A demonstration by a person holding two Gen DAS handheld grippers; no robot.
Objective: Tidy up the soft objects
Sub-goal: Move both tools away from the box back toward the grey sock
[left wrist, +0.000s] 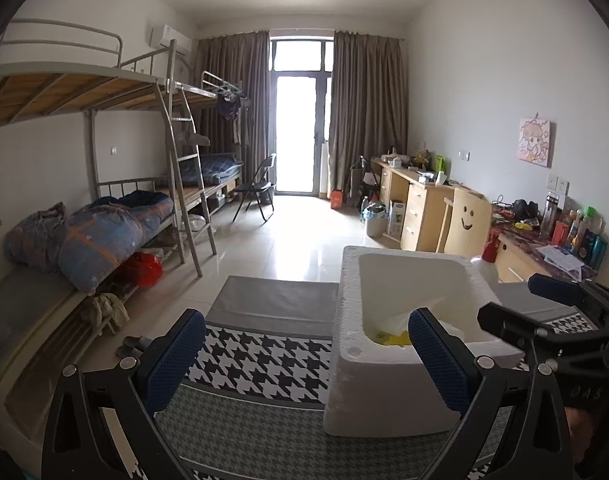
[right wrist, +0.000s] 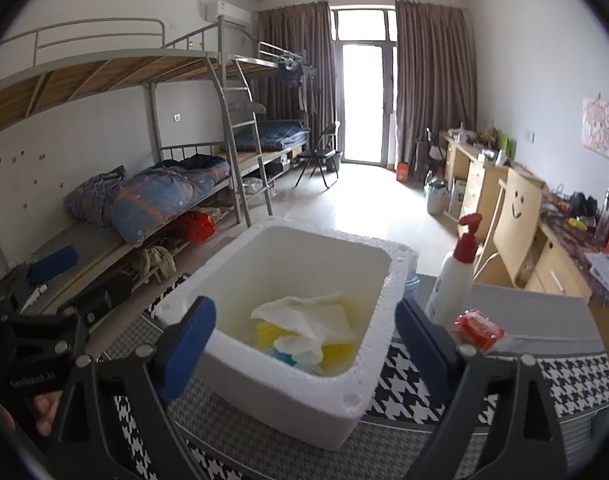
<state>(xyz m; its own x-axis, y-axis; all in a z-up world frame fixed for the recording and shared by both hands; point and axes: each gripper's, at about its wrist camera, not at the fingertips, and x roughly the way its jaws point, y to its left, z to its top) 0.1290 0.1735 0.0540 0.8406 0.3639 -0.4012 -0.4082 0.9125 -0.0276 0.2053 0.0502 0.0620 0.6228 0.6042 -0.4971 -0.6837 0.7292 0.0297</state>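
A: Where does the next soft thing lie from the right claw [right wrist: 304, 344]?

B: The red packet [right wrist: 478, 328] lies on the bench [right wrist: 544, 312] just right of that claw's right finger, beside the pump bottle [right wrist: 450, 280]. I judge it is the next pick, though whether it is soft I can only guess. Its long axis runs slantwise, from near-right to far-left.

A: And the claw itself?

B: Jaws wide, nothing between the pads. It hangs over the near rim of the foam box [right wrist: 396, 264], pointing down into it.

A: Which hand is nearer the packet?

B: The right one, plainly. The left claw [left wrist: 306, 360] sits to the left of the box, also wide and empty, with the box between it and the packet. The packet does not show in the left view.

A: What is in the box?

B: A white cloth [right wrist: 308, 320] crumpled on top, with yellow [right wrist: 336, 350] and pale blue pieces [right wrist: 282, 354] under it. I cannot tell what those are. The box is far from full.

A: So the move?

B: Swing right, turn the wrist so the jaws cross the packet's short side.
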